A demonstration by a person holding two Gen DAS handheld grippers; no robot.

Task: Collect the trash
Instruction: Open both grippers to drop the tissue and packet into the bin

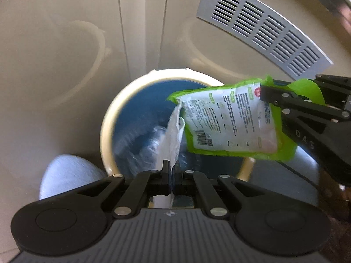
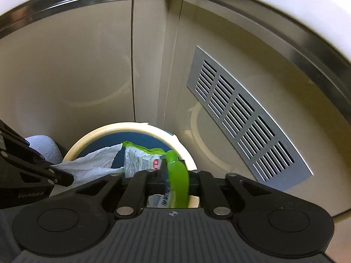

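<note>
A round bin with a cream rim (image 1: 107, 120) and a blue liner (image 1: 140, 109) stands on the floor below both grippers. My left gripper (image 1: 171, 166) is shut on a crumpled white plastic wrapper (image 1: 170, 135) that hangs over the bin's mouth. My right gripper (image 1: 268, 89) comes in from the right, shut on the top edge of a green and white snack packet (image 1: 230, 118) held above the bin. In the right wrist view the packet (image 2: 140, 157) sits between the right gripper's (image 2: 175, 171) jaws, with the white wrapper (image 2: 94, 164) and left gripper (image 2: 65, 178) to its left over the bin rim (image 2: 98, 131).
Beige cabinet doors (image 2: 65, 65) rise right behind the bin. A grey slotted vent grille (image 2: 241, 120) is set in the right door (image 1: 263, 28). A pale blue rounded thing (image 1: 65, 175) lies on the floor left of the bin.
</note>
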